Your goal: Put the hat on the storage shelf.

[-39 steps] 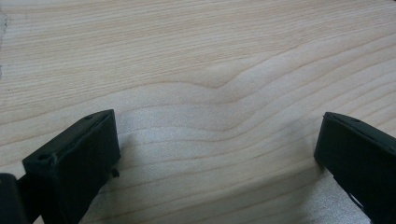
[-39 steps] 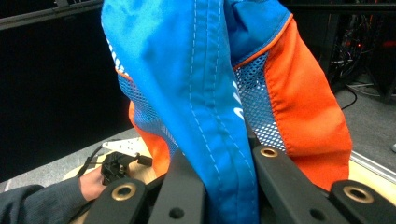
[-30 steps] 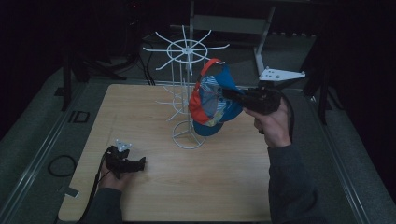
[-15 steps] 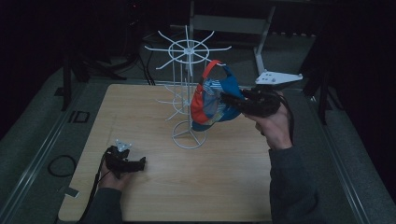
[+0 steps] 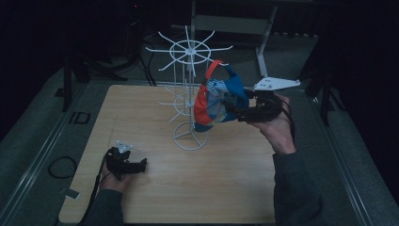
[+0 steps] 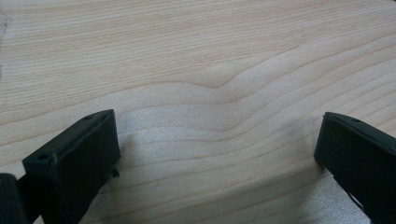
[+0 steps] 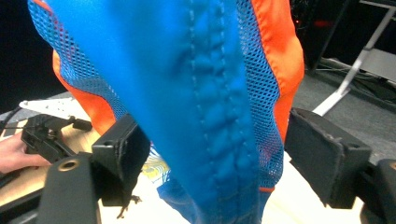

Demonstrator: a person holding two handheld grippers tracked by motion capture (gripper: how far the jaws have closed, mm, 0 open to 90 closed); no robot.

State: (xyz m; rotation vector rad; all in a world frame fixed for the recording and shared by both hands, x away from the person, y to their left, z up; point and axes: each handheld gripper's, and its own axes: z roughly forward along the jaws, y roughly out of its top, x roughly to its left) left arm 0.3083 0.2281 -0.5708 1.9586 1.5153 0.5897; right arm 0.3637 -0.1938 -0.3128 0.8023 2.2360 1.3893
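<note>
Evidently the cap point(image 5: 220, 100) has travelled up and left since a second ago, and now hangs against the upper tiers of the white wire rack point(image 5: 188, 94) at mid-table. The right gripper point(image 5: 244, 112) carries it; in the right gripper view its jaws stand apart with blue mesh fabric between them, so the firmness of the hold cannot be told. The left gripper point(image 5: 136, 165), jaws wide, rests idle on the table point(image 5: 226, 188), near left. Judgement: hanging is imminent.
</note>
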